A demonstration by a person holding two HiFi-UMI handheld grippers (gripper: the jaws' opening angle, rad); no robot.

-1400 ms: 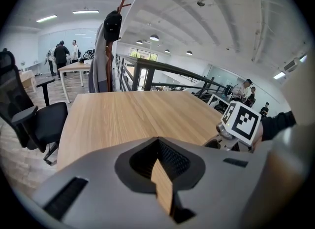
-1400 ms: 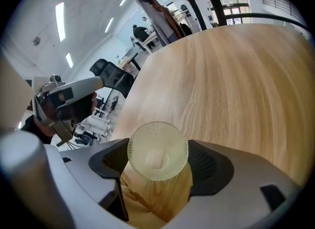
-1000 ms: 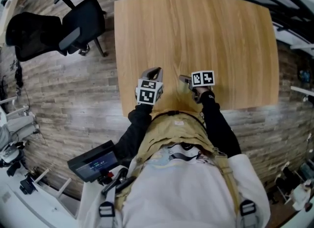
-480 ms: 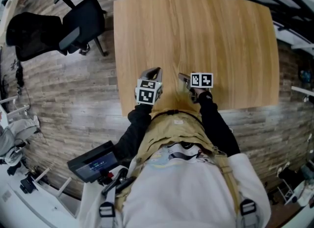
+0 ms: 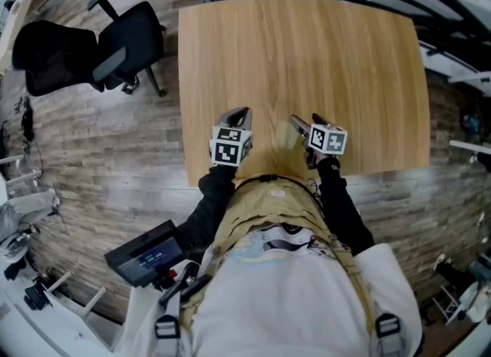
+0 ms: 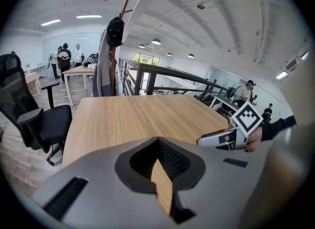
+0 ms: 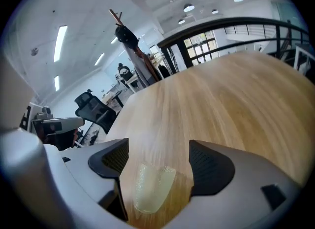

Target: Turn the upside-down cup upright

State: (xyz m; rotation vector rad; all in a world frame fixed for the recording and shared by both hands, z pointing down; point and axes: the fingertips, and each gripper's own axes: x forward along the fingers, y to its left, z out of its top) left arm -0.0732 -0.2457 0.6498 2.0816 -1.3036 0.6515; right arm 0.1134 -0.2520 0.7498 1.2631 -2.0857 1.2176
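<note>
A small translucent cup (image 7: 152, 186) with a textured wall sits low between the jaws of my right gripper (image 7: 157, 149), which stands open with a gap on each side of the cup. Whether the cup is upright or upside down I cannot tell. In the head view the right gripper (image 5: 304, 123) is near the front edge of the wooden table (image 5: 307, 56), and the cup is too faint to make out there. My left gripper (image 5: 242, 111) rests a little to the left. Its jaws are shut with nothing between them, only a thin sliver of table showing (image 6: 158, 147).
A black office chair (image 5: 115, 41) stands off the table's left side. Black railings and desks lie beyond the far edge. A dark screen device (image 5: 146, 252) hangs at the person's left hip. The table's front edge runs just under both grippers.
The right gripper has turned and shifted a little right and toward the table's front edge; its marker cube now tilts. The left gripper has hardly moved.
</note>
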